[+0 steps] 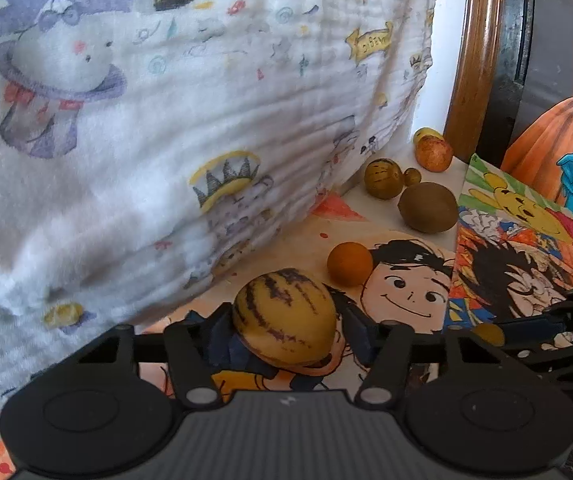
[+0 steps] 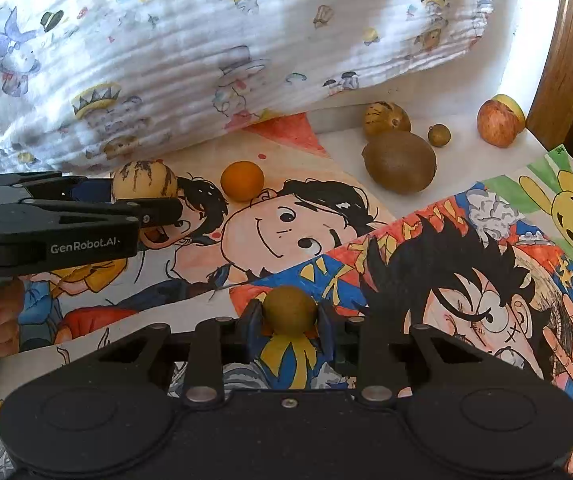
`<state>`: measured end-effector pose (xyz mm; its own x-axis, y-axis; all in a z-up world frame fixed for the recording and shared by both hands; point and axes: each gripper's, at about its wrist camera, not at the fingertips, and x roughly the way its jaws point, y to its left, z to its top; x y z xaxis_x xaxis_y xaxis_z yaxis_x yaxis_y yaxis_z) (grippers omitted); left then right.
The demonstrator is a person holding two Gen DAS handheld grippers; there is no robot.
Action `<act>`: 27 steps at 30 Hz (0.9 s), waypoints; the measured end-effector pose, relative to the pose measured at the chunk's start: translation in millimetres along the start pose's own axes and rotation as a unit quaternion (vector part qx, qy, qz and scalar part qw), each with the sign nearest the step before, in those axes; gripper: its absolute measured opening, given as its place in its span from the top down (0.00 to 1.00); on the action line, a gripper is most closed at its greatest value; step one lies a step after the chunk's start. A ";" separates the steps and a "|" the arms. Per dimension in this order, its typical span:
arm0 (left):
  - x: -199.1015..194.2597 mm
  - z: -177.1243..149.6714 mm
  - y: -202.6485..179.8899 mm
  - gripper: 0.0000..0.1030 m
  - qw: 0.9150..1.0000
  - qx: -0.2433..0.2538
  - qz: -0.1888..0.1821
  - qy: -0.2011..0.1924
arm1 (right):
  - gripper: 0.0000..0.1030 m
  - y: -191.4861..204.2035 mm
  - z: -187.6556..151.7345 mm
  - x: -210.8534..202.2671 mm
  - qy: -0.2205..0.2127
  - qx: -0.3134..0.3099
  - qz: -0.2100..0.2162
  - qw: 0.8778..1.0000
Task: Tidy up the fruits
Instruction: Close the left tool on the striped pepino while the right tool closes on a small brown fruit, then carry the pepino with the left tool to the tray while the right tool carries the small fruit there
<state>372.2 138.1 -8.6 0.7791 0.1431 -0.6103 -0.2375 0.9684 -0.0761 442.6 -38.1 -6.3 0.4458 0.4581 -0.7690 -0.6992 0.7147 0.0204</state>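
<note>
Left wrist view: left gripper (image 1: 286, 324) low centre of frame, jaws flanking yellow striped fruit (image 1: 284, 312) on cartoon drawing (image 1: 406, 280); right pad seems apart from skin, so no grip yet

Right wrist view: right gripper (image 2: 289, 316) low centre, pads clamped on small brown round fruit (image 2: 289, 311), likely for lifting

Loose fruit upper right, near printed blanket (image 2: 166, 60): orange ball (image 2: 242, 181), large kiwi (image 2: 400, 162), red apple (image 2: 497, 123), awaiting sorting; no container visible
</note>
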 end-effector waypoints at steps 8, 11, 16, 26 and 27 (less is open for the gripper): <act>-3.3 -2.8 0.9 0.45 1.000 -0.006 0.002 0.003 | 0.69 0.7 -1.1 -1.6 0.002 0.000 0.005 1.000; -9.8 -5.5 1.0 0.45 1.000 -0.006 -0.009 0.010 | 0.69 1.0 -3.1 -4.5 0.009 0.001 0.015 1.000; -24.7 -9.4 0.4 0.45 0.999 -0.005 -0.041 0.027 | 0.69 2.1 -10.8 -14.9 0.016 0.007 0.028 0.999; -65.7 -21.9 -13.7 0.45 0.998 0.007 -0.067 0.019 | 0.69 8.4 -35.9 -54.2 -0.010 0.016 0.050 0.999; -69.8 -23.6 -15.7 0.45 0.997 0.008 -0.069 0.018 | 0.69 8.9 -38.4 -59.5 -0.016 0.016 0.051 0.998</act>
<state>307.9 108.1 16.7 0.7825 0.0012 -0.6226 -0.1205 0.9814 -0.1495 388.4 -79.3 15.1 0.3905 0.5455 -0.7416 -0.7236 0.6798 0.1191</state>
